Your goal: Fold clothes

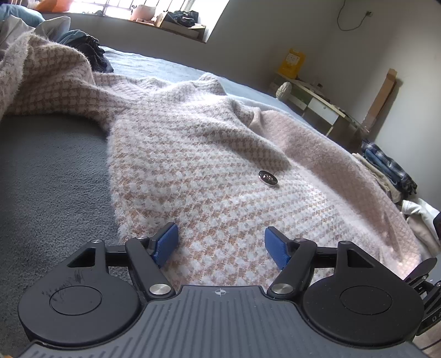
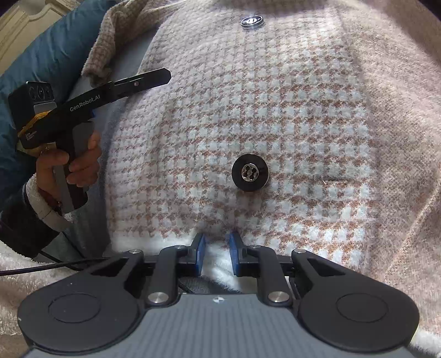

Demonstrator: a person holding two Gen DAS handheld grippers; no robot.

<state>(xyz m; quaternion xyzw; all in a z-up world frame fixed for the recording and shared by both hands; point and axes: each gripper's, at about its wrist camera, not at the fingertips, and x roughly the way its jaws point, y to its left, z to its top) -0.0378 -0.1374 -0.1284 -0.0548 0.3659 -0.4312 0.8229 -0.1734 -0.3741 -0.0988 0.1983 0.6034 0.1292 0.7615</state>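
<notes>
One bed (image 1: 49, 176) with a grey-blue cover fills the left wrist view, and on it a fuzzy pink-and-white houndstooth cardigan (image 1: 198, 165) lies spread from the upper left of the frame down to the lower centre; its plain pink inner side (image 1: 317, 148) shows folded over at the right; a pile of other clothes (image 1: 386, 168) sits at the right edge, and a low shelf (image 1: 317, 102) stands by the far wall in the upper right. In the right wrist view the cardigan covers nearly the whole frame; the person's left hand (image 2: 69, 165), in a blue sleeve (image 2: 46, 60), grips the handle of the left gripper (image 1: 220, 243) at the left side of the frame, beside the garment's edge; its jaws stand wide apart over the knit with nothing clamped between them. The right gripper (image 2: 216, 252) sits at the lower centre, its jaws narrowly apart astride the white fuzzy hem (image 2: 217, 247); whether the pads press the fabric cannot be told. One dark button (image 2: 250, 173) lies mid-frame above the right jaws; a second button (image 2: 252, 21) sits near the top edge.
</notes>
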